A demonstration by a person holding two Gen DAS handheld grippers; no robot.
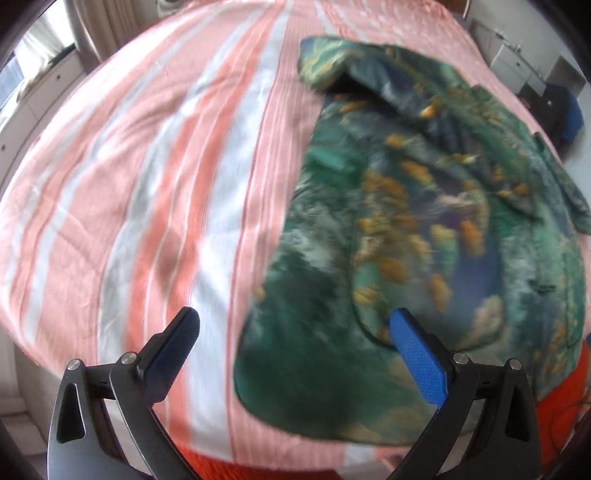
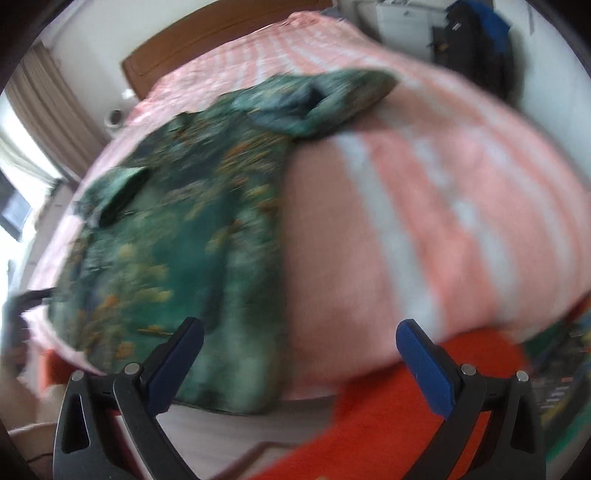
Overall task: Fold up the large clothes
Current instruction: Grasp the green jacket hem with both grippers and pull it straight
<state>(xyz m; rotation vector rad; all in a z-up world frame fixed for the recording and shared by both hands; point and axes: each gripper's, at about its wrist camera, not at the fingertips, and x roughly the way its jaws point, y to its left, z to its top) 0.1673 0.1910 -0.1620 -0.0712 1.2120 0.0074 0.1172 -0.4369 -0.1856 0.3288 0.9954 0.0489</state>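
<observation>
A big green shirt with orange leaf print [image 1: 388, 229] lies flat on the pink and white striped bed [image 1: 147, 184], in the frame's right half. The left gripper [image 1: 295, 350] and the right gripper [image 2: 299, 354] are both spread wide and hold nothing. I think folding is just starting; next, pinch the near hem.

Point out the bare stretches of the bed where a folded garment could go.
Free: the wide striped bedspread beside the green shirt, from its straight side edge out to the bed's edge, and the strip beyond its sleeve toward the headboard. Crowded: the shirt's own half. The left tool and right tool are both open.
</observation>
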